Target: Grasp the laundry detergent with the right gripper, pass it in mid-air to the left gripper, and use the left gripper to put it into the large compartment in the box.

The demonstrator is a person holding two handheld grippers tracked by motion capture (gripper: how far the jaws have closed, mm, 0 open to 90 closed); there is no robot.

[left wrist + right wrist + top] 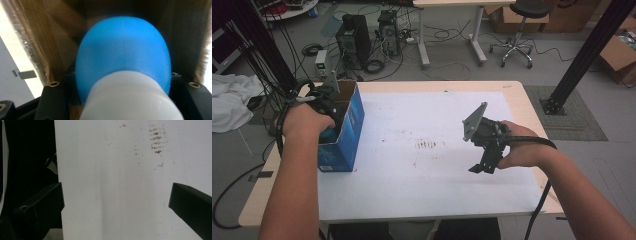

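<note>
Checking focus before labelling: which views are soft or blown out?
Left gripper view: blue-and-white object held too close, soft edges, box wall blurred. Right gripper view: white sheet bright but stains readable. High view: evenly lit, left gripper in the blue box.

boxes: we count one, the blue carton [344, 131] open at the table's [512, 95] left edge
blue-and-white things: one bottle [123, 62] down inside that carton
grippers: two, left gripper [326, 107] and right gripper [484, 162]
white sheets: one mat [437, 190] over the tabletop
rusty smudge patches: one [425, 145] mid-mat
</note>
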